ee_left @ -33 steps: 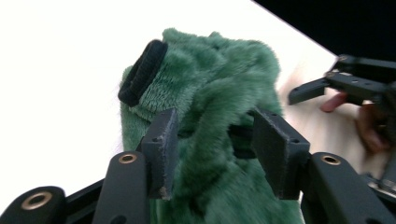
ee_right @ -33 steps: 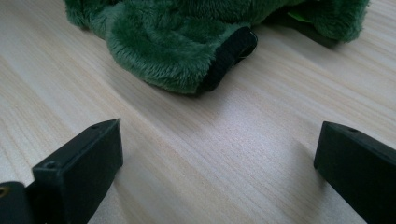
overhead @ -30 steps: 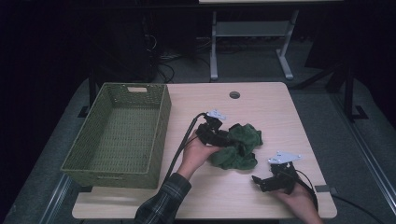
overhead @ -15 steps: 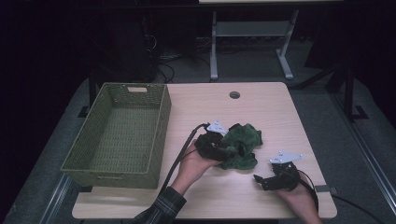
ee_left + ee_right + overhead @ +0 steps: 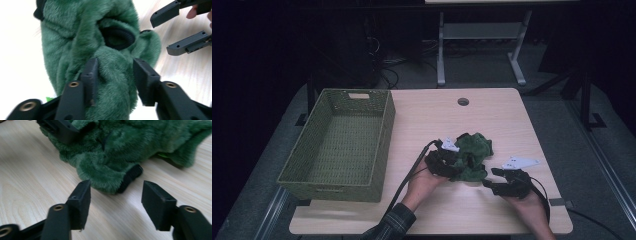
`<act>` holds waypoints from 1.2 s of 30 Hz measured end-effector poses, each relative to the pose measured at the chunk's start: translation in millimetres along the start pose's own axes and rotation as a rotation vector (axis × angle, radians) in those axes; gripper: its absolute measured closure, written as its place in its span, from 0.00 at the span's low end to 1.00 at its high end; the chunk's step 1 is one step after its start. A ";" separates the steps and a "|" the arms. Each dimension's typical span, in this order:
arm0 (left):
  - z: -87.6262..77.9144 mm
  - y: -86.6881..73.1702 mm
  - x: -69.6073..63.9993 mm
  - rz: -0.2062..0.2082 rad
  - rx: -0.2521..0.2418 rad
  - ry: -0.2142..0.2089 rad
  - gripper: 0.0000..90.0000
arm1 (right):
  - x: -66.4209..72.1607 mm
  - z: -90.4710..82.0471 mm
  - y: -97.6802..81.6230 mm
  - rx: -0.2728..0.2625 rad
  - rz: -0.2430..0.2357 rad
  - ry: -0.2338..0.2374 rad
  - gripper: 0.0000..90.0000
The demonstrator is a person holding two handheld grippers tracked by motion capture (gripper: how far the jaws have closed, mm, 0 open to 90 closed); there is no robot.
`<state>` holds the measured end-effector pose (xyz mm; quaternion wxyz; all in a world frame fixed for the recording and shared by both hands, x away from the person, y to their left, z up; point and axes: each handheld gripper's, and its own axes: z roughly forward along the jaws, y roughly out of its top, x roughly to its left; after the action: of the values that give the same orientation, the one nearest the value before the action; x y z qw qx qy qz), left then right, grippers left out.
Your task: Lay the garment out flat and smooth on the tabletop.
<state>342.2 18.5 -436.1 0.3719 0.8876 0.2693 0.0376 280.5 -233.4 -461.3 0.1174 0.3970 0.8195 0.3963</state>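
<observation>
A crumpled, furry green fabric garment with a dark ribbed cuff (image 5: 472, 152) lies toward the near right of the pale wooden tabletop (image 5: 432, 115), well apart from the green woven basket (image 5: 339, 140) at its left edge. Soft, light and floppy, it looks best taken by a bunched fold. The left gripper (image 5: 115, 72) has just been closing, its half-spread jaws pinching a fold of fur. The right gripper (image 5: 115, 195), also just closing, hovers empty just before the cuffed edge.
</observation>
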 end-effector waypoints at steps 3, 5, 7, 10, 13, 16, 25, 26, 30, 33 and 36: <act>0.5 -2.2 2.2 -0.002 0.003 -0.002 0.72 | 1.4 7.3 3.5 0.016 -0.007 -0.002 0.52; 0.3 -2.8 2.5 -0.006 0.002 -0.006 0.78 | 0.9 11.5 4.7 0.027 0.001 0.000 0.58; 0.3 -3.0 2.4 -0.014 -0.004 -0.011 0.85 | -0.6 14.9 5.3 0.042 0.008 0.003 0.66; -4.2 -2.0 3.7 -0.013 -0.010 -0.026 0.89 | -2.2 16.8 5.4 0.054 0.006 -0.005 0.80; -10.7 -1.2 3.6 -0.014 -0.026 -0.038 0.90 | -3.7 15.2 5.8 0.062 0.003 -0.008 0.87; -21.9 -0.1 3.6 -0.029 -0.056 -0.053 0.90 | -3.7 10.9 6.8 0.066 -0.012 -0.023 0.89; -56.1 -7.3 11.3 -0.051 -0.089 -0.038 0.90 | -4.9 -11.7 7.5 0.051 -0.028 -0.078 0.90; -58.3 -8.8 12.4 -0.051 -0.085 -0.033 0.90 | -5.8 -14.0 6.2 0.050 -0.035 -0.085 0.90; -65.9 -21.3 15.6 -0.070 -0.070 -0.031 0.90 | -9.9 -25.0 -1.8 0.058 -0.030 -0.107 0.90; -65.7 -37.1 16.5 -0.089 -0.039 -0.040 0.90 | -13.3 -32.6 -9.6 0.068 -0.007 -0.117 0.90; -64.4 -47.6 16.7 -0.107 -0.021 -0.038 0.88 | -13.9 -35.6 -16.4 0.085 0.008 -0.116 0.90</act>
<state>317.8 95.7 -424.3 0.3877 0.8686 0.3087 0.0035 262.4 -269.6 -451.7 0.1460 0.4274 0.8258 0.3378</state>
